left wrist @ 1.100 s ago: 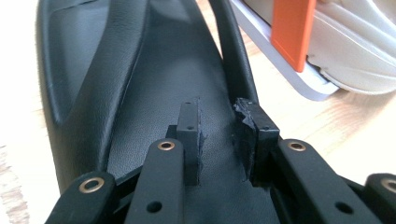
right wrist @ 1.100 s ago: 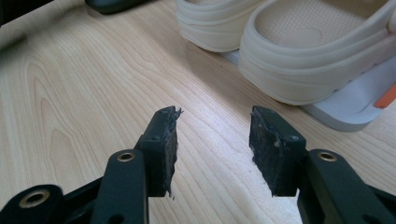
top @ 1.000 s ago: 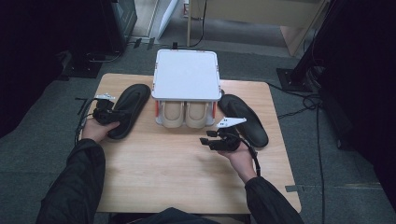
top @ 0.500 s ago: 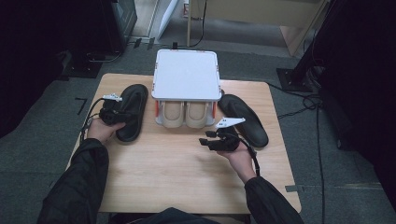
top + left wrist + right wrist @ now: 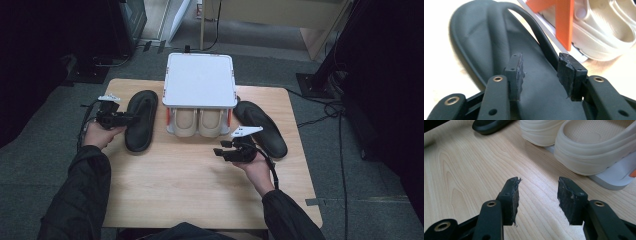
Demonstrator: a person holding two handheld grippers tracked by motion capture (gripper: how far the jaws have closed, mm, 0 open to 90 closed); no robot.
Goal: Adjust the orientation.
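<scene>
high view: left gripper [image 5: 129, 119] sits at the black rubber flip-flop [image 5: 141, 119], flat on the light wooden table [image 5: 190, 190] left of the white two-tier shoe rack [image 5: 200, 80].
left gripper view: jaws have just been opening, nothing pinched; lift straight off without snagging the toe strap [image 5: 529, 27].
right gripper view: right gripper [image 5: 537, 195] wide, empty over bare table, near the cream foam slides [image 5: 596, 147].

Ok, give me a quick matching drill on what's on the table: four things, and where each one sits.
Things:
1. left black slipper
2. right black slipper
3. cream slippers
4. right gripper

Places:
A. under the white rack's top
B. over bare table
C. under the left gripper, left of the rack
D. right of the rack

Pairs: 1-C, 2-D, 3-A, 4-B
</scene>
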